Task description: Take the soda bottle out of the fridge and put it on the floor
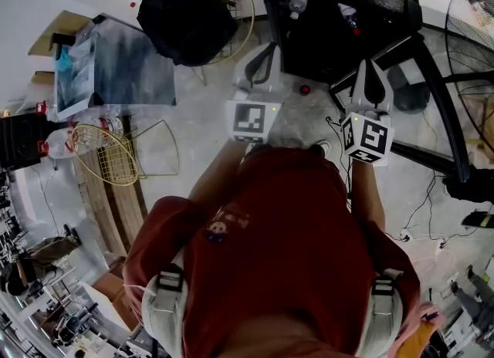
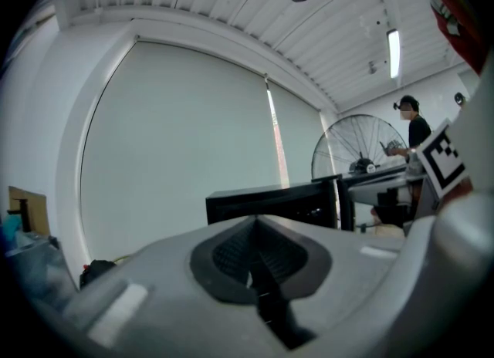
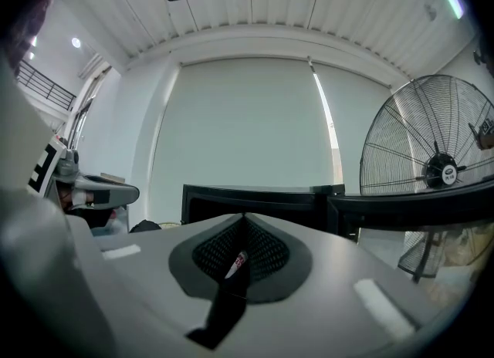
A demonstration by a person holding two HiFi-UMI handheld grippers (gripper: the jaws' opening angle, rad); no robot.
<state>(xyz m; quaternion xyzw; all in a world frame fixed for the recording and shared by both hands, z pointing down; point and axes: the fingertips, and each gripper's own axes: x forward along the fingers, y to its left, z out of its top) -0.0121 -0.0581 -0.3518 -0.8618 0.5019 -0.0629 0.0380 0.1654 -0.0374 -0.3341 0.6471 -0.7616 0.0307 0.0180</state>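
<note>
The black fridge (image 1: 340,17) stands open on the floor in front of me. Two bottles show inside it, a pale-capped bottle (image 1: 297,1) and a second bottle (image 1: 349,17) with red on it; I cannot tell which is the soda. My left gripper (image 1: 265,49) is held level just short of the fridge's left corner, its jaws shut and empty. To its right, my right gripper (image 1: 370,65) is shut with nothing in it, near the fridge's front edge. In the gripper views the fridge is a black box (image 2: 270,198) (image 3: 255,194) beyond the closed pads (image 2: 231,254) (image 3: 212,256).
The fridge door (image 1: 432,79) swings out to the right. A large floor fan (image 1: 471,25) (image 3: 436,163) stands beyond it. A black bag (image 1: 189,25) and wire baskets (image 1: 116,156) lie at the left. Cables (image 1: 421,210) run over the floor at the right. Another person (image 2: 413,129) stands far off.
</note>
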